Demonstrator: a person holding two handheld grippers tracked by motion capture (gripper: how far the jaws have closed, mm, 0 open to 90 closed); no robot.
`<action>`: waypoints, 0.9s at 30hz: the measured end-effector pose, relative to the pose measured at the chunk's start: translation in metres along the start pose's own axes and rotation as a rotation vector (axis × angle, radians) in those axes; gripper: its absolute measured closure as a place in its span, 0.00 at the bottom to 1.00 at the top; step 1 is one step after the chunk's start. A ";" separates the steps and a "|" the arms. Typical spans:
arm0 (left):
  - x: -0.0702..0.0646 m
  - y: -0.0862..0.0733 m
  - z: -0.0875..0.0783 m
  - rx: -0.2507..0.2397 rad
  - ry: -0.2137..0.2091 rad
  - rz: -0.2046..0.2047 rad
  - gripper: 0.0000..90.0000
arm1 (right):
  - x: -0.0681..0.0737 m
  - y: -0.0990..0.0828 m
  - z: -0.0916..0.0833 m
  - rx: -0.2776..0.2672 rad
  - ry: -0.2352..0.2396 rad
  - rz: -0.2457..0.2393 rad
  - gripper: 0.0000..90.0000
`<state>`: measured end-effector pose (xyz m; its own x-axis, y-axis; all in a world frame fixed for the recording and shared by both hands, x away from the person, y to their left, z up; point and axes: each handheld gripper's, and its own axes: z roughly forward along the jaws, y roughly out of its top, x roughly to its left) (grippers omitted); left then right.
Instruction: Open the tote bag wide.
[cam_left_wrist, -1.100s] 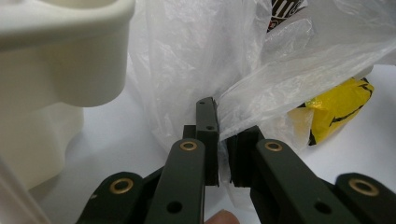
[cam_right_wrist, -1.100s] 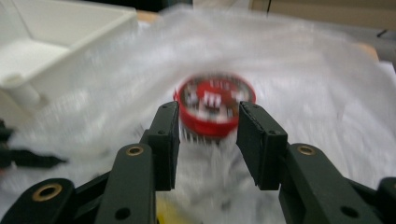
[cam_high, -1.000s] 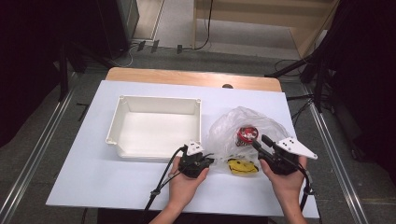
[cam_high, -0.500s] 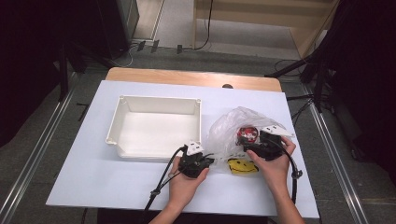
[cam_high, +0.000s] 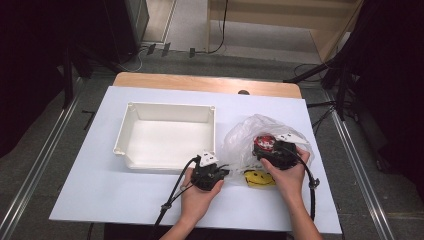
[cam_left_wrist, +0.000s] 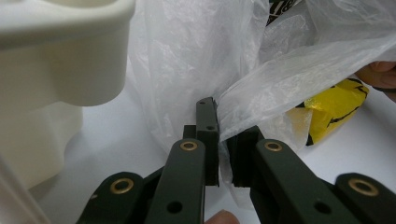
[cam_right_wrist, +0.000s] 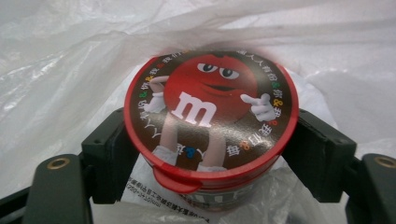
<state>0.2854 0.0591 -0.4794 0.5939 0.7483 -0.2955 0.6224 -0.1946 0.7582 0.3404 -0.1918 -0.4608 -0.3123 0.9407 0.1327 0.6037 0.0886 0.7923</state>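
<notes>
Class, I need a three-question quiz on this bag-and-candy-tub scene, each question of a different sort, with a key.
1. True or false: the left gripper is shut on the plastic bag.
2. Which thing stands between the right gripper jaws? A) candy tub B) white bin C) yellow smiley packet
3. Fill in: the white bin lies to the bag's ____ in the high view.

Key: 1 true; 2 A, one jaw on either side of the tub inside the bag; 3 left.
</notes>
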 end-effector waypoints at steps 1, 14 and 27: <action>0.000 0.000 0.000 0.000 0.000 0.000 0.95 | 0.001 0.000 -0.001 -0.005 -0.012 -0.014 0.28; 0.000 0.000 0.000 -0.010 0.004 -0.007 0.95 | 0.005 0.003 -0.035 -0.055 0.043 -0.021 0.29; -0.002 -0.001 -0.002 -0.030 -0.001 0.010 0.88 | 0.013 0.008 -0.067 -0.099 0.074 -0.040 0.29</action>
<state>0.2827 0.0596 -0.4783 0.6005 0.7460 -0.2881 0.6007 -0.1830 0.7782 0.2923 -0.2006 -0.4129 -0.3900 0.9101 0.1404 0.5154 0.0894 0.8523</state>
